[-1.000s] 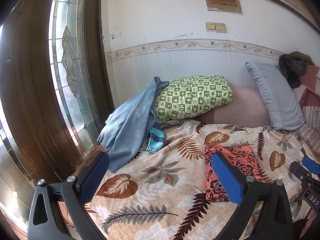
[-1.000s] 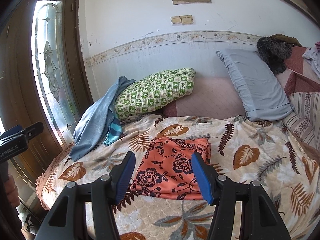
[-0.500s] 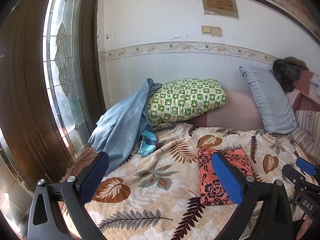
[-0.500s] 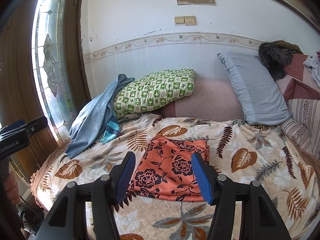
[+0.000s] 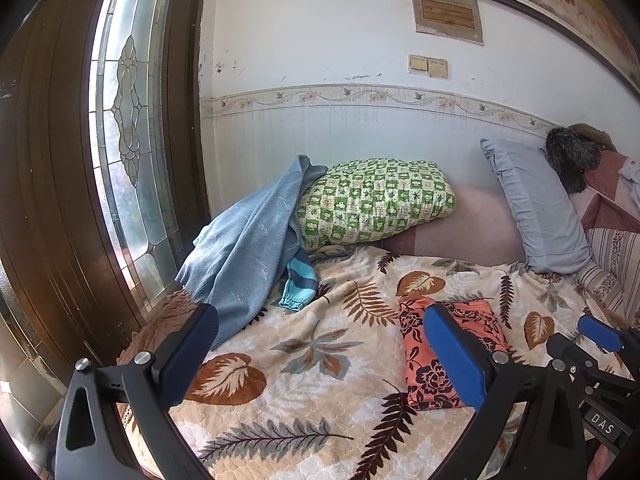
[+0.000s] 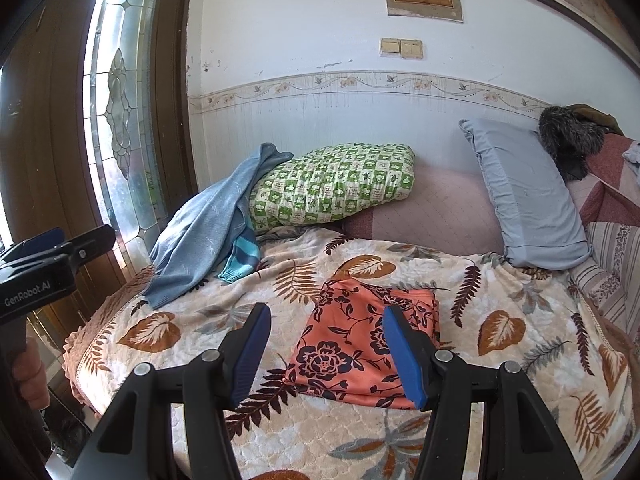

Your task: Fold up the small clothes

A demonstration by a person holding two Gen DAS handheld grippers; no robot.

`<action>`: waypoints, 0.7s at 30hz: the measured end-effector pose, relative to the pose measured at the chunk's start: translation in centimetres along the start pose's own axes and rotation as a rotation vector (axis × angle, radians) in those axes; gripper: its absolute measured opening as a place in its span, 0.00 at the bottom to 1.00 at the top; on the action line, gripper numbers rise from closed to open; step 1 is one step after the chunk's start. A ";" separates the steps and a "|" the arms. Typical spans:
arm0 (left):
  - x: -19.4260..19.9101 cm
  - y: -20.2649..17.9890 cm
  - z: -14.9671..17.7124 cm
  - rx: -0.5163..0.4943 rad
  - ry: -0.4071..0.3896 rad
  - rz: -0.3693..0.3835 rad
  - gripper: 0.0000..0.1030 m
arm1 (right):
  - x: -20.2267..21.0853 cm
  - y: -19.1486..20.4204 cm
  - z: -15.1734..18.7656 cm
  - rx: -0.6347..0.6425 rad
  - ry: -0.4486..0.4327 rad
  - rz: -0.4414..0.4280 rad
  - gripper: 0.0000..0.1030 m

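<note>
Both claws gape wide and hold nothing — left claw, right claw. The folded orange floral cloth lies flat on the bed, near the right claw.

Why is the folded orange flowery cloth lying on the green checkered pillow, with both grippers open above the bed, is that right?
Not quite. The right wrist view shows the folded orange flowery cloth lying on the leaf-print blanket, apart from the green checkered pillow. The left gripper and right gripper are open.
</note>
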State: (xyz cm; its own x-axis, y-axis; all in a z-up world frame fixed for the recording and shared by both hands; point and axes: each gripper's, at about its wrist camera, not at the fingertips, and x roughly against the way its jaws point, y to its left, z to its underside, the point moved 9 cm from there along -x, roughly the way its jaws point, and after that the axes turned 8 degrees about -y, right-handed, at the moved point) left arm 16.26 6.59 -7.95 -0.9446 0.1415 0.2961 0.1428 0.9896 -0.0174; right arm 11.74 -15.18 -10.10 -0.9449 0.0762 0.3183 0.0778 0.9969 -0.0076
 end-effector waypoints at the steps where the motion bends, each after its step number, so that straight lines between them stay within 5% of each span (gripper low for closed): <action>1: -0.1 0.1 0.0 0.001 0.003 -0.002 0.99 | -0.2 0.1 0.0 0.000 0.002 -0.004 0.60; 16: -2.3 -0.4 -0.2 -0.016 0.024 0.000 0.99 | -2.8 -0.1 0.4 -0.028 0.024 -0.026 0.60; 21: -2.7 -1.4 -0.6 -0.007 0.009 0.051 0.99 | -3.6 -0.6 0.6 -0.045 0.032 -0.032 0.60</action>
State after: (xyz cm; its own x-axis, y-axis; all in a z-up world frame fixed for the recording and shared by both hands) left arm 18.82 4.83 -8.19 -0.9334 0.1915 0.3035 0.1928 0.9809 -0.0262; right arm 14.86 -16.00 -11.79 -0.9364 0.0428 0.3482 0.0624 0.9970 0.0453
